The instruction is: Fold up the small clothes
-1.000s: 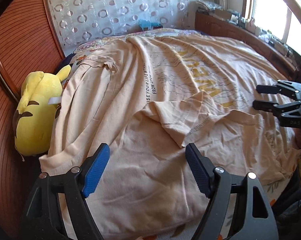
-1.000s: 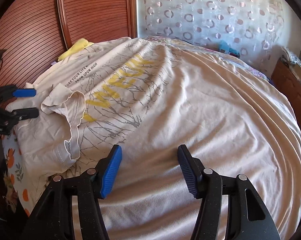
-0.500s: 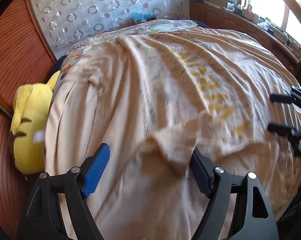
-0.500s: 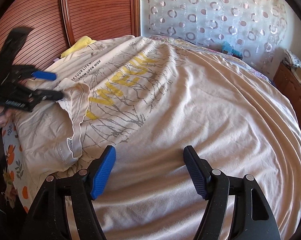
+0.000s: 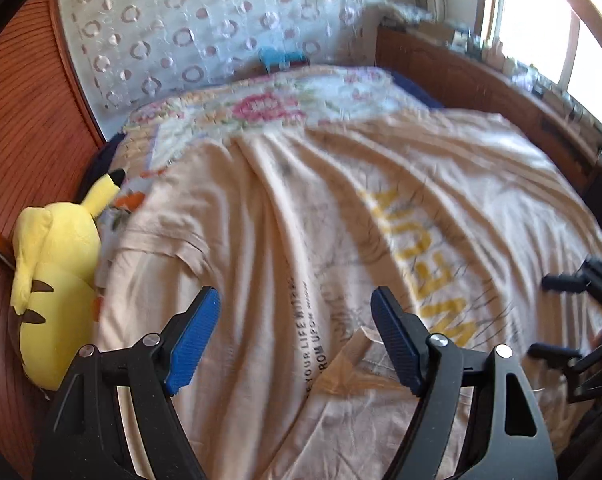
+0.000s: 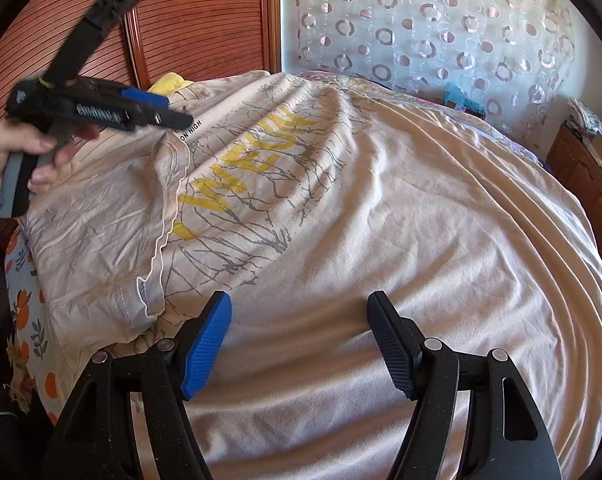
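Observation:
A beige T-shirt [image 5: 301, 208] with yellow letters and black print lies spread over the bed; it also fills the right wrist view [image 6: 381, 208]. One sleeve [image 6: 101, 216] is folded in over the body. My left gripper [image 5: 295, 332] is open and empty above the shirt near the black text; in the right wrist view it hovers at the far left [image 6: 169, 110]. My right gripper [image 6: 299, 340] is open and empty low over the shirt's plain lower half; in the left wrist view it shows at the right edge [image 5: 557, 316].
A yellow plush toy [image 5: 57, 280] lies at the bed's left side against the wooden headboard [image 6: 181, 12]. A floral bedsheet [image 5: 261, 108] shows beyond the shirt. A wooden side ledge [image 5: 481, 84] with clutter runs under the window.
My left gripper has moved forward over the shirt, from the folded sleeve toward the printed chest. The right gripper has barely moved. Both stay open.

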`<state>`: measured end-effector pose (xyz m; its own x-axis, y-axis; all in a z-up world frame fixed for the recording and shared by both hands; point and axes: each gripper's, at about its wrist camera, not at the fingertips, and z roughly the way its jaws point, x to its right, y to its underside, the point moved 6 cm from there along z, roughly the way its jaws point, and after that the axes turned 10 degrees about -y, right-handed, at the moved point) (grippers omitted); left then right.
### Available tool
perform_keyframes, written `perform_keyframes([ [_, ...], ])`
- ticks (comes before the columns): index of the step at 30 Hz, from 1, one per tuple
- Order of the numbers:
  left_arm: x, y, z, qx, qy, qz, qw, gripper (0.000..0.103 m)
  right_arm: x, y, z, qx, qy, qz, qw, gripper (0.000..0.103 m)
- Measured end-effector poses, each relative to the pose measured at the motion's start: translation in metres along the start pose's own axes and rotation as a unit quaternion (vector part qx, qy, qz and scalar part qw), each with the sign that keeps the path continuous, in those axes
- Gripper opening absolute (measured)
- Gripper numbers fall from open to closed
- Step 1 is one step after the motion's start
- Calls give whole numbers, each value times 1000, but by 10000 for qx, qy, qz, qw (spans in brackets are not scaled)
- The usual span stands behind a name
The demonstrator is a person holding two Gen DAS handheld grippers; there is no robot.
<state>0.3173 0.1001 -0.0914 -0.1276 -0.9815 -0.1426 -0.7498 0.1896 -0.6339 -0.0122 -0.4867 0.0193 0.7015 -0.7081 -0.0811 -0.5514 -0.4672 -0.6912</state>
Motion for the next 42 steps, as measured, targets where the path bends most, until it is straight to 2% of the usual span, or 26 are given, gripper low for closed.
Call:
perform_keyframes([
  [5, -22, -12, -13, 156, 7, -241, 9996, 79, 9, -12, -5, -71, -74, 59, 9999, 72],
  [7, -31, -16, -9, 140, -40, -306, 9994, 79, 17, -29, -15, 102, -113, -3, 9999, 72],
  [10, -46, -25, -1, 123, -29, -496, 9987, 79, 37, -60, -22, 259, 59, -207, 9994, 72],
  [13, -57, -35, 12, 104, 186, -672, 9975, 79, 55, -85, -14, 305, 87, -294, 9991, 72],
  [16, -68, -47, 29, 91, 139, -724, 9972, 73, 69, -100, 7, 254, 116, -312, 9991, 72],
  [22, -89, -67, 70, -117, 60, -675, 9976, 62, 80, -111, 49, 4, -13, -278, 9996, 72],
  [26, -96, -77, 92, -206, -28, -626, 9978, 60, 92, -121, 65, -71, -88, -235, 9997, 72],
  [35, -97, -87, 133, -457, -7, -691, 9966, 60, 97, -138, 74, 10, -117, -340, 9994, 72],
  [40, -95, -93, 147, -550, 164, -825, 9949, 49, 100, -136, 82, 14, -112, -276, 9996, 72],
  [42, -92, -97, 150, -550, 213, -810, 9950, 48, 101, -133, 84, -13, -102, -257, 9996, 72],
])
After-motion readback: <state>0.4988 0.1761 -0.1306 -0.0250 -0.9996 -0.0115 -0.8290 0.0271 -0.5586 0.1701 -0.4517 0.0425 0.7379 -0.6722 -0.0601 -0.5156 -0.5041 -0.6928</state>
